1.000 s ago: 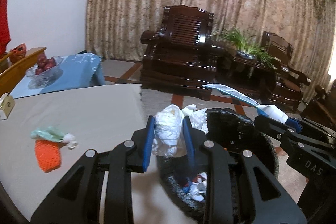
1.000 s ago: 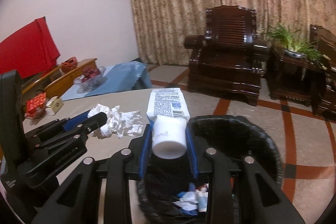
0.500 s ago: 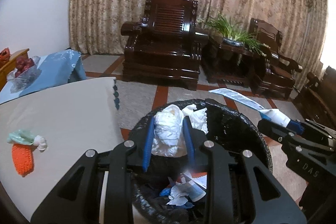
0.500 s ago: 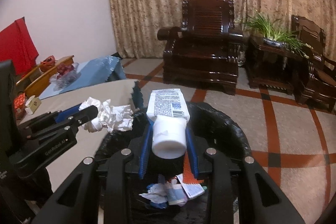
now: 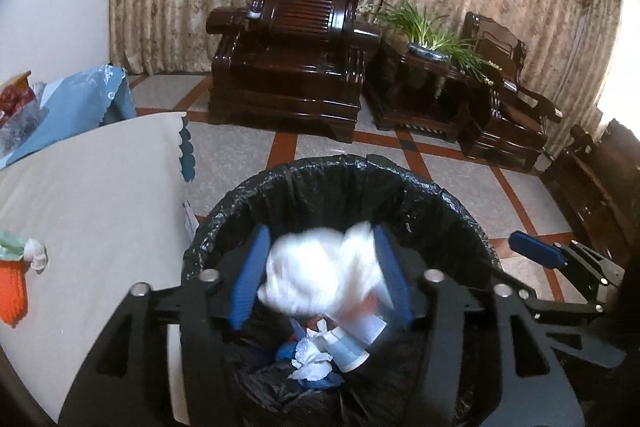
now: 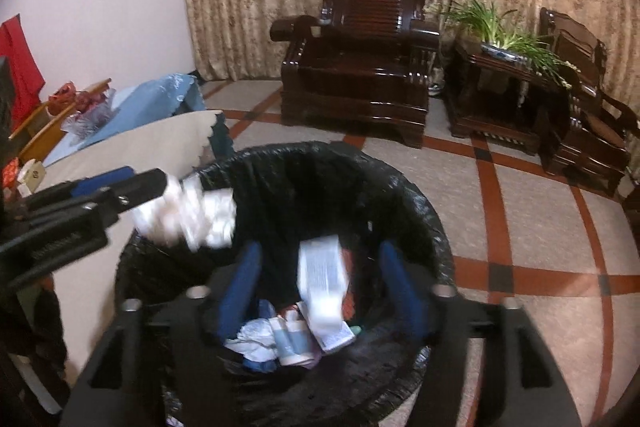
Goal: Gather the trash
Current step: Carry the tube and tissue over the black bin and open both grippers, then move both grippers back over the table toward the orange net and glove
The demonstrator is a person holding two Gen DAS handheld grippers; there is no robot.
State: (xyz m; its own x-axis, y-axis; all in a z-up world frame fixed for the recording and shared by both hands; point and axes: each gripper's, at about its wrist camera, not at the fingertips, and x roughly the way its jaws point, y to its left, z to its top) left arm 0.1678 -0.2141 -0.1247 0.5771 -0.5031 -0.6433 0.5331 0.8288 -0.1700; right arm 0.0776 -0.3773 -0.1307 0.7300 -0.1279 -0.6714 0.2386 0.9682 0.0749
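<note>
Both grippers hang over the bin and have just been opening. The left gripper lets the tissue wad go, the right gripper drops the tube — both blurred, probably falling in. Left of the bin, an orange scrap still waits on the table.

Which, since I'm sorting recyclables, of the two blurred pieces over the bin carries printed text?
The flat tube, central in the black bin; the crumpled tissue wad at its left rim is plain.
</note>
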